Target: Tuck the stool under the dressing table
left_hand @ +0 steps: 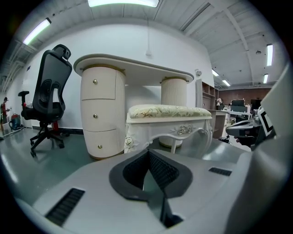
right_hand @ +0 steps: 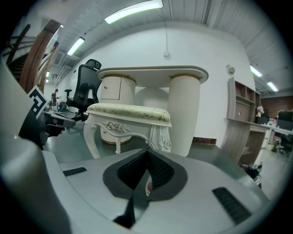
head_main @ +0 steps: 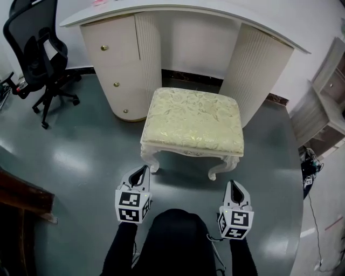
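A white stool point(head_main: 193, 119) with a pale gold cushion stands on the grey floor in front of the cream dressing table point(head_main: 183, 11), its far edge at the mouth of the kneehole between the drawer column and the ribbed column. Both grippers hover just short of the stool's near legs and touch nothing. My left gripper point(head_main: 143, 170) is shut and empty, near the front left leg. My right gripper point(head_main: 233, 185) is shut and empty, near the front right leg. The left gripper view shows the stool point(left_hand: 169, 111) beyond the closed jaws point(left_hand: 147, 153); the right gripper view shows it point(right_hand: 128, 111) likewise.
A black office chair point(head_main: 38, 51) stands to the left of the table. A pale shelf unit point(head_main: 329, 102) is at the right, with cables and a dark object point(head_main: 310, 167) on the floor beside it. A brown wooden piece point(head_main: 21, 194) lies at the near left.
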Demonstrator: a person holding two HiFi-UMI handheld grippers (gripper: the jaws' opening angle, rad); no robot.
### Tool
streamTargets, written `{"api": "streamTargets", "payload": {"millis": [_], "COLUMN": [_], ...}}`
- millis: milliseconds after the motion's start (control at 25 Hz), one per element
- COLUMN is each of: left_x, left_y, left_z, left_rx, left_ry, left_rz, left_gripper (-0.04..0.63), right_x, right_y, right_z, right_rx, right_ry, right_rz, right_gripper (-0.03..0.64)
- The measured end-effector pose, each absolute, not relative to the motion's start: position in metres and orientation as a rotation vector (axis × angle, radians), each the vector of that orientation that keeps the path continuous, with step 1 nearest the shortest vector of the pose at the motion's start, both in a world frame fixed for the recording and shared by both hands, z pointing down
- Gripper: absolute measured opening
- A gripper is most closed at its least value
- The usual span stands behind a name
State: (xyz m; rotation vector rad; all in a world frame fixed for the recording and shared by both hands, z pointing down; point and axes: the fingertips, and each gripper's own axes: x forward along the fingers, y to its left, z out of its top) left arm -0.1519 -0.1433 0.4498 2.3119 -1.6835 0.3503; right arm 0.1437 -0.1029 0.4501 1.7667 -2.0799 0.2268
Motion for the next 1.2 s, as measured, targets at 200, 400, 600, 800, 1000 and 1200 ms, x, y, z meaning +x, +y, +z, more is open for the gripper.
{"api": "streamTargets", "payload": {"millis": [200,400,600,800,1000,1200], "left_x": [-0.151,-0.153,-0.154,-0.167,-0.168,-0.163], "left_y": [-0.163,-0.175,-0.184,-0.182,-0.186,-0.191], "left_z": [0.459,0.47,0.478,0.476,0.479,0.481], "left_rx": [2.287,2.249,2.229,2.212,2.224,2.214], "left_ry": [-1.659,-1.622,-1.598,-1.607,-1.609,-1.599], "left_rz": [0.327,0.291,0.289,0.305,0.301,0.285], "left_gripper": [0.008,0.008,0.008,0.008,0.008,0.008], "right_x": [0.143,0.145,0.148,0.137,0.136,0.152], "right_y": [-0.117,-0.129,-0.14,-0.148,-0.158,-0.163], "right_z": [0.45,0.453,0.457,0.467,0.477,0.489], "right_rx": [1.774,1.77,1.772,1.769,1.785,1.812], "right_ry": [-2.063,-2.045,-2.03,-2.041,-2.008,-1.926], "right_rz": [0.193,0.177,0.195,0.245,0.248,0.282], "right_gripper": [0.006,0.006,0.006,0.006,0.006,0.006]}}
